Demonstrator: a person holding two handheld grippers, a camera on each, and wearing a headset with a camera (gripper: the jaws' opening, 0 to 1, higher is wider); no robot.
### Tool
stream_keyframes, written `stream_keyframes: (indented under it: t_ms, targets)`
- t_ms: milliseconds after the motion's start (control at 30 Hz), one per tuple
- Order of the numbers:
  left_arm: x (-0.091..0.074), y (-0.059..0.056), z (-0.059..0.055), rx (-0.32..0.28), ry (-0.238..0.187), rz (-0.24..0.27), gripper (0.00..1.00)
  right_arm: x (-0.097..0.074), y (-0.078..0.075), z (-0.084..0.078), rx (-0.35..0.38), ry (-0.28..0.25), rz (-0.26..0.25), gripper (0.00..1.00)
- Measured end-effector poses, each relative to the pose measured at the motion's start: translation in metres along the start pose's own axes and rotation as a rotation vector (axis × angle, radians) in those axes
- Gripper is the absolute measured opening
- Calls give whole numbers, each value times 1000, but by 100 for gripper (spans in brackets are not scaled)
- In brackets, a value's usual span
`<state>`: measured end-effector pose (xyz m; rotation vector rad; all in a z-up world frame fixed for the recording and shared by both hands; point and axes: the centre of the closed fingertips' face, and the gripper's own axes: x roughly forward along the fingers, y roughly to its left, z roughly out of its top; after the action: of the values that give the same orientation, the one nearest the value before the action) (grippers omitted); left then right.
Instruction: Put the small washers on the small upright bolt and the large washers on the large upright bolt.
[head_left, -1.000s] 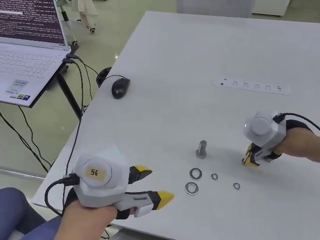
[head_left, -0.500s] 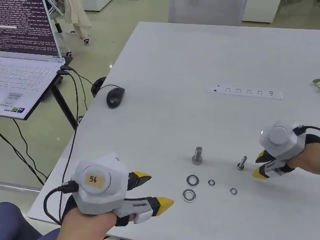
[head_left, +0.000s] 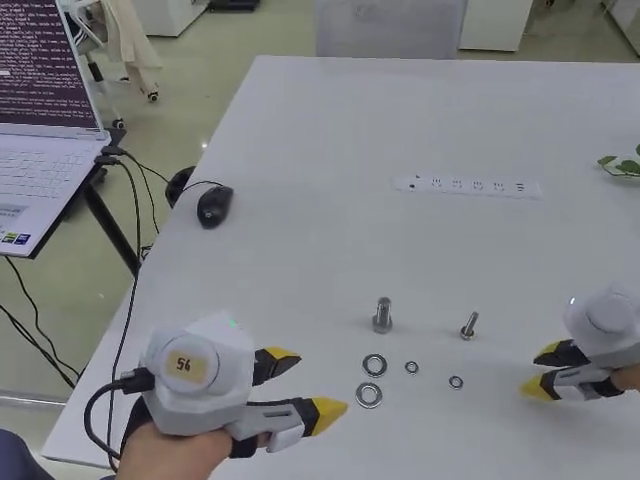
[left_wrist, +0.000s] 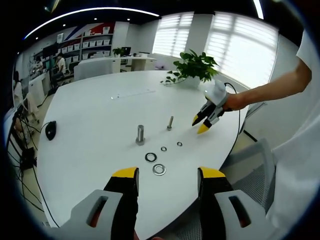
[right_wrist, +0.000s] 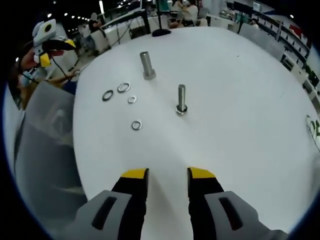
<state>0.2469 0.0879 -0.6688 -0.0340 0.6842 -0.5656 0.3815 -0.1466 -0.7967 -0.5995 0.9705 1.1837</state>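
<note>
- White laptop (head_left: 40, 150) sits at the far left, beside the table (head_left: 330, 120), with its screen lit.
- A black mouse (head_left: 213, 205) lies near the table's left edge.
- Your left claw (head_left: 312, 383) hangs over the near edge of the table. Its yellow tips are spread wide and hold nothing.
- The big bolt (head_left: 382, 315) stands straight up on its head, out in front of that claw. It is bare.
- The first big washer (head_left: 375, 364) lies flat just on your side of the big bolt. The second big washer (head_left: 368, 395) lies flat near it, closer to you, and the two do not touch.
- The first small washer (head_left: 411, 367) lies flat just to the right of the first big washer. The second small washer (head_left: 456, 382) lies a bit further right.
- The small bolt (head_left: 469, 325) stands up too, to the right of the big bolt, and it is bare.
- A white power strip (head_left: 467, 186) lies further back on the table, well apart from the bolts.
- Your right claw (head_left: 538, 371) is low over the table, to the right of the second small washer. Its yellow tips are apart and hold nothing.
- Green leaves (head_left: 625, 163) peek in at the far right edge.
</note>
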Motion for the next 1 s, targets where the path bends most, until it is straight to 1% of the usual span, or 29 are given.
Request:
stream_keyframes:
  t_ms: [167, 233, 267, 433, 667, 733, 833, 1000]
  targets:
    - [0, -1, -1, 2, 2, -1, 46, 5, 18, 0, 18, -52, -8, 32]
    - [0, -1, -1, 1, 0, -1, 46, 10, 20, 1, 23, -62, -8, 32]
    - [0, -1, -1, 0, -1, -2, 46, 14, 18, -1, 25, -65, -8, 32]
    - [1, -4, -2, 4, 2, -8, 46, 26, 25, 11, 20, -94, -22, 30]
    - [2, -7, -1, 15, 12, -12, 46, 37, 30, 28, -7, -107, -25, 29]
    - [1, -8, 2, 16, 9, -10, 46, 40, 31, 31, -25, -101, -23, 28]
    - [0, -7, 1, 14, 7, -7, 46, 44, 33, 36, -41, -94, -14, 28]
    - [1, -8, -2, 7, 10, -7, 46, 48, 38, 43, -91, -71, 5, 28]
